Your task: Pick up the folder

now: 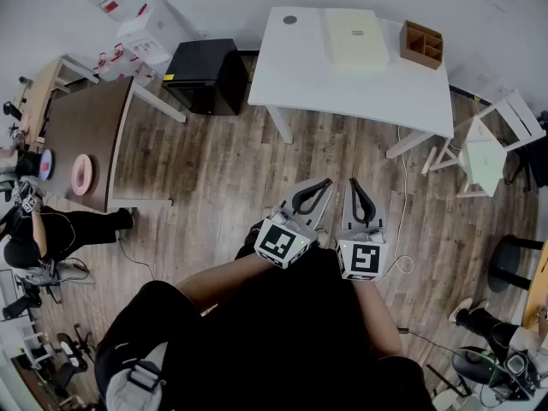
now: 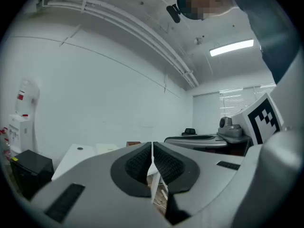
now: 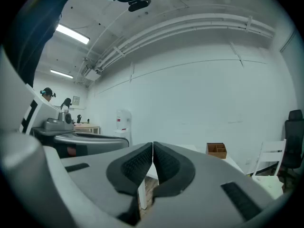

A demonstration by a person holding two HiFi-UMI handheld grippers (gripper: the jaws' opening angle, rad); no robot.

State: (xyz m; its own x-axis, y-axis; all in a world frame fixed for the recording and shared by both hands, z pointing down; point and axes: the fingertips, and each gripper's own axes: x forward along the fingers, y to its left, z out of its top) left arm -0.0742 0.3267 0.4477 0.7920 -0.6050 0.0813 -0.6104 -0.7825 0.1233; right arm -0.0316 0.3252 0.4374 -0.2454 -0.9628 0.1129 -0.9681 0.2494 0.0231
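A pale cream folder (image 1: 355, 38) lies flat on the white table (image 1: 351, 84) at the far side of the room; it shows as a thin pale slab (image 2: 105, 147) in the left gripper view. My left gripper (image 1: 324, 183) and right gripper (image 1: 355, 184) are held side by side in front of my body, over the wooden floor and well short of the table. Both point level toward the table. Each is shut with nothing between its jaws (image 2: 152, 148) (image 3: 152, 148).
A brown wooden organiser (image 1: 421, 44) (image 3: 216, 149) sits on the table's right corner. A black cabinet (image 1: 206, 75) stands left of the table, a water dispenser (image 1: 141, 32) behind it. A white chair (image 1: 488, 144) is at the right, a brown desk (image 1: 86, 135) at the left.
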